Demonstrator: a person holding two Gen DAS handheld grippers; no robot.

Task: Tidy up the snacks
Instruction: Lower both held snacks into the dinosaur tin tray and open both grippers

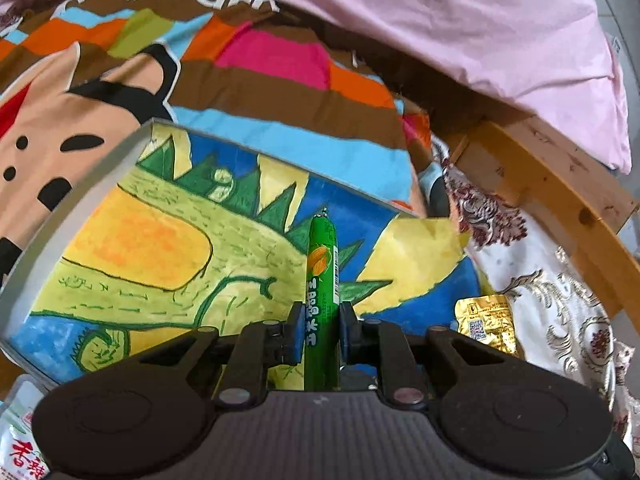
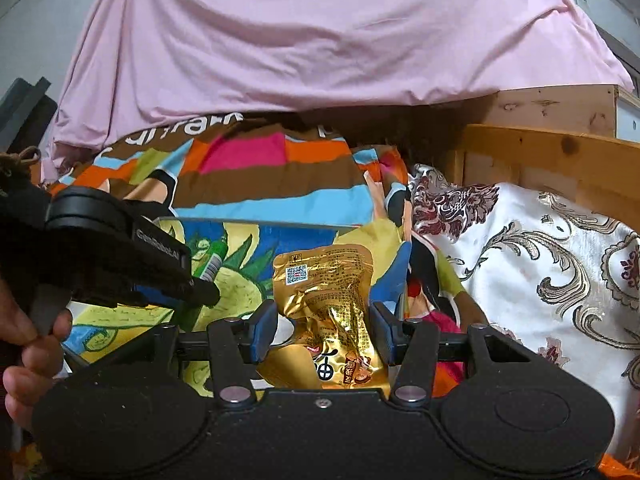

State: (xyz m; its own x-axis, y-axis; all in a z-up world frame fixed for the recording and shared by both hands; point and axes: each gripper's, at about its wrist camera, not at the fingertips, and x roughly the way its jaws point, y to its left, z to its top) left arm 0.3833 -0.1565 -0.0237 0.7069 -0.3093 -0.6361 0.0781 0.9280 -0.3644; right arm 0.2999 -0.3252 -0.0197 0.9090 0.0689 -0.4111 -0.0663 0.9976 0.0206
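Observation:
My left gripper (image 1: 322, 320) is shut on a green corn sausage stick (image 1: 322, 264), which points forward over a grey-rimmed tray (image 1: 80, 208) lined with a dinosaur drawing. In the right wrist view my right gripper (image 2: 324, 330) is shut on a crumpled gold snack packet (image 2: 328, 292), held above the tray's (image 2: 248, 222) right part. The left gripper (image 2: 200, 288) enters that view from the left, held by a hand (image 2: 28, 340), with the sausage's barcode end (image 2: 212, 266) showing past it. The gold packet (image 1: 486, 324) also shows at the tray's right edge in the left wrist view.
The tray lies on a colourful cartoon blanket (image 1: 280, 92) below a pink sheet (image 2: 320, 40). A white floral cloth (image 2: 540, 264) and a wooden frame (image 1: 560, 184) are on the right. A white packet with red characters (image 1: 20, 440) lies at the lower left.

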